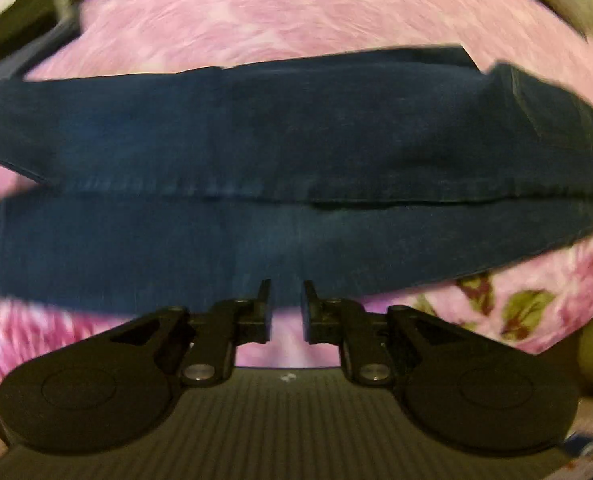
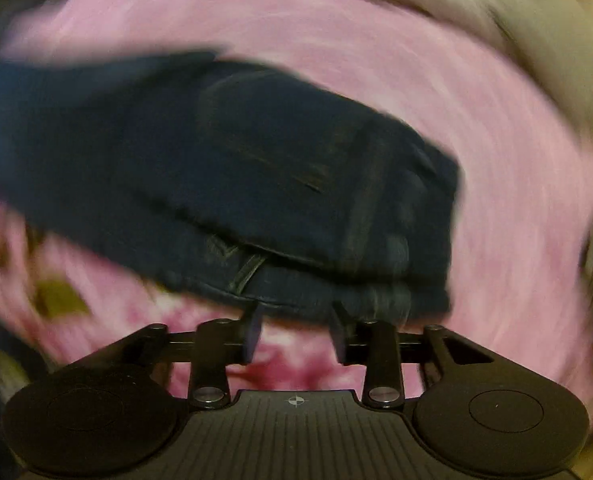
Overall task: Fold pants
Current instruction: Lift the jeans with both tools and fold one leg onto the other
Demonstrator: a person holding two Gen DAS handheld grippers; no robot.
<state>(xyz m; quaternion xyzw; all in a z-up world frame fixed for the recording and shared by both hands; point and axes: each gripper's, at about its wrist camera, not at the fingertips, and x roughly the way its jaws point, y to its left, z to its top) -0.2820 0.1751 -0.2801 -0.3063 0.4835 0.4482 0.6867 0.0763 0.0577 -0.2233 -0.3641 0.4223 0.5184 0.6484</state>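
Dark blue jeans lie folded lengthwise across a pink floral blanket, one leg stacked on the other with a seam running left to right. My left gripper is open with a narrow gap, its tips just over the near edge of the lower leg, holding nothing. In the blurred right wrist view the waist end of the jeans shows a back pocket and waistband. My right gripper is open, its fingertips at the near edge of that waist end, with no cloth seen between them.
The pink blanket with green leaf prints covers the whole work surface. A dark object sits at the far left edge. Pale bedding or a wall borders the far right.
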